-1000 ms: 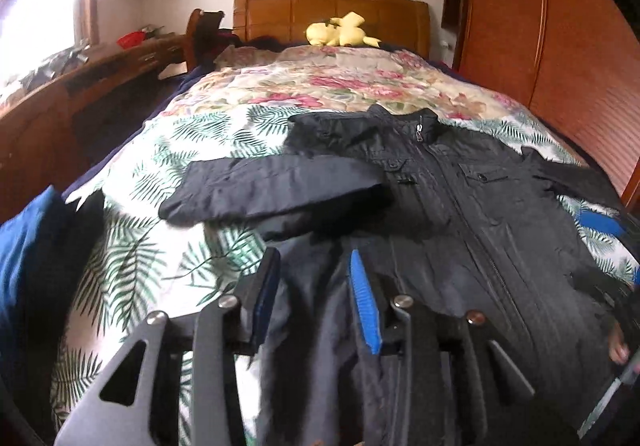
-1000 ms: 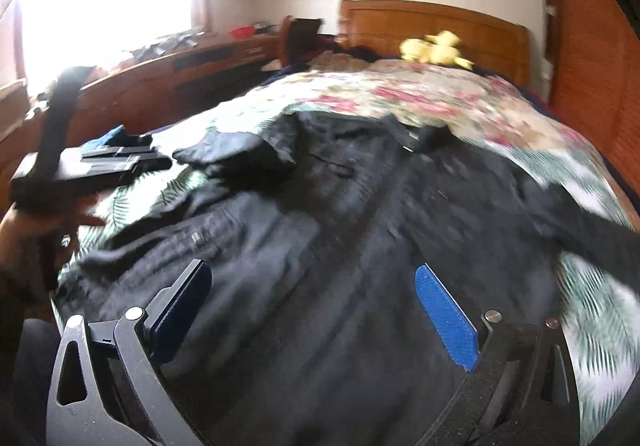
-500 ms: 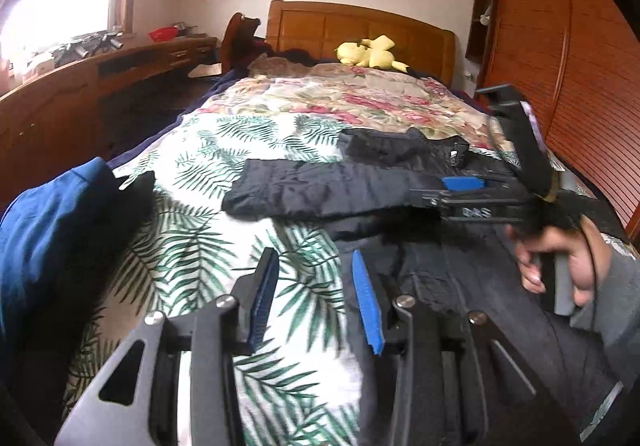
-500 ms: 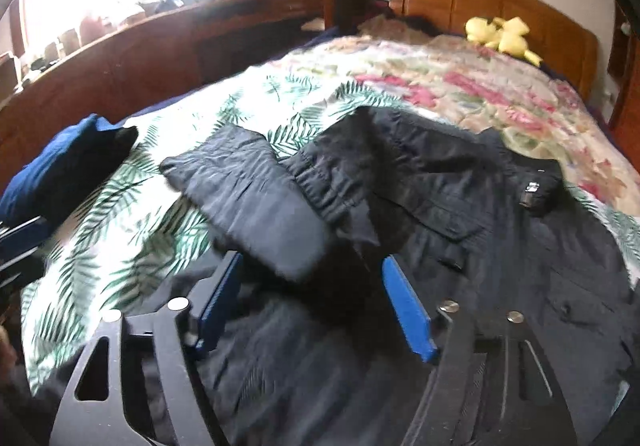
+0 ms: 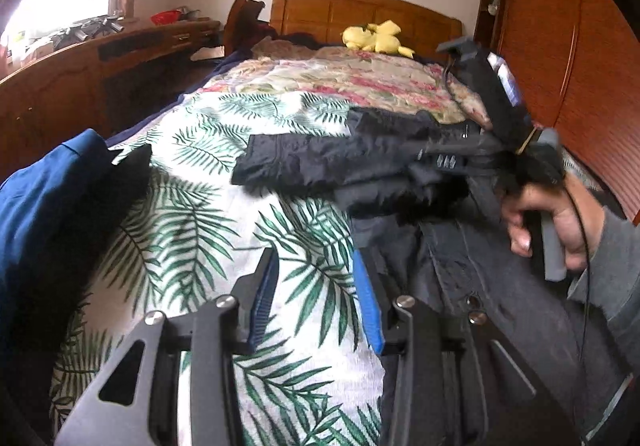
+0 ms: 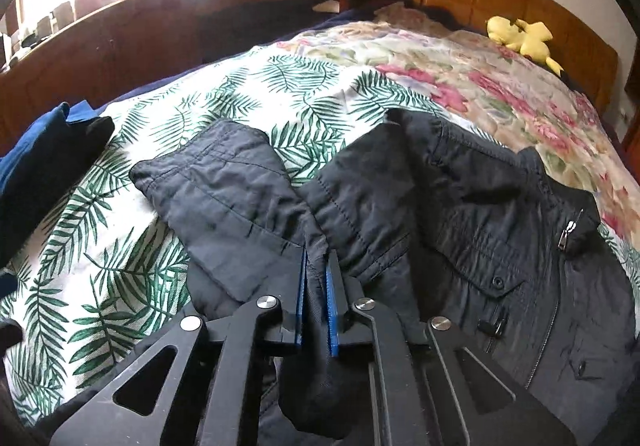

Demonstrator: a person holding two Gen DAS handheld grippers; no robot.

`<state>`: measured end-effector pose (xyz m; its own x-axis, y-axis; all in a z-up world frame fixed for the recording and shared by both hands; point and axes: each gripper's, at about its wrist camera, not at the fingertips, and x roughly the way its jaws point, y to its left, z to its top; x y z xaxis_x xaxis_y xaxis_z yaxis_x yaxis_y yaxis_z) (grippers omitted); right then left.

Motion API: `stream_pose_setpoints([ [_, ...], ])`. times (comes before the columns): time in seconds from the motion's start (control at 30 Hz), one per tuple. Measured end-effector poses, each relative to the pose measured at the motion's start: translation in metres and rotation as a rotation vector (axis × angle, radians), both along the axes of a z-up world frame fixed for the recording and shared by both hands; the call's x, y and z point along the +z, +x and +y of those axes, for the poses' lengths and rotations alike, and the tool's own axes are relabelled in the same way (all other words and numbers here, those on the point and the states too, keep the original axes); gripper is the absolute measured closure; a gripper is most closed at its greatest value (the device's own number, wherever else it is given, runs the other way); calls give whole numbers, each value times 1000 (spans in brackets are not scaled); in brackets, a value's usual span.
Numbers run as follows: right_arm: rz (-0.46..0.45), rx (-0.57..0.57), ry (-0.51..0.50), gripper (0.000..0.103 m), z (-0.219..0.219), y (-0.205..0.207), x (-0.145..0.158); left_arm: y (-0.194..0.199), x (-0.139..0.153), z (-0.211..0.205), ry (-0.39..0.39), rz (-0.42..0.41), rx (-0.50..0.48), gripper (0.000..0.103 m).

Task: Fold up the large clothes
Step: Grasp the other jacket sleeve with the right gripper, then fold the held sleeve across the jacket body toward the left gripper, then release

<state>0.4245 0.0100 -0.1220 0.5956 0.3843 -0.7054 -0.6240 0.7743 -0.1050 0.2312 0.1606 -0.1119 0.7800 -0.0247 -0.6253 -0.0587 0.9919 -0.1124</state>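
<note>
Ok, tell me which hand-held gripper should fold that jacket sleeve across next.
Right. The right hand-held gripper is already shut on the jacket where the sleeve joins it; the left hand-held gripper holds nothing, over the bedspread.

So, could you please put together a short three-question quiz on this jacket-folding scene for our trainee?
1. True or false: the right gripper is shut on the black jacket.
2. What does the left gripper hold: A) a sleeve, B) nothing, C) the yellow plush toy?
3. What pattern covers the bedspread beside the jacket?

Key: 1 true; 2 B; 3 green palm leaves.
</note>
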Motion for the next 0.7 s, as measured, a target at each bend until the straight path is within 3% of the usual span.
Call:
stream_pose_setpoints([
  [0.13, -68, -113, 29, 99, -20, 3, 6, 7, -14, -10, 13, 45, -33, 67],
  [0.3, -43, -116, -46, 99, -26, 10, -12, 14, -25, -11, -6, 100, -46, 67],
  [0.43, -58, -105, 10, 86, -27, 8, -1, 18, -32, -15, 9, 131, -44, 67],
  [0.5, -82, -79, 24, 55, -25, 2, 7, 20, -38, -19, 29, 148, -47, 67],
  [0.6, -120, -14, 43, 40, -14, -9, 18, 19, -39, -20, 39, 149, -41, 67],
  [0.7, -98, 64, 46, 35, 3, -12, 24, 17, -38, -18, 24, 136, -42, 67],
])
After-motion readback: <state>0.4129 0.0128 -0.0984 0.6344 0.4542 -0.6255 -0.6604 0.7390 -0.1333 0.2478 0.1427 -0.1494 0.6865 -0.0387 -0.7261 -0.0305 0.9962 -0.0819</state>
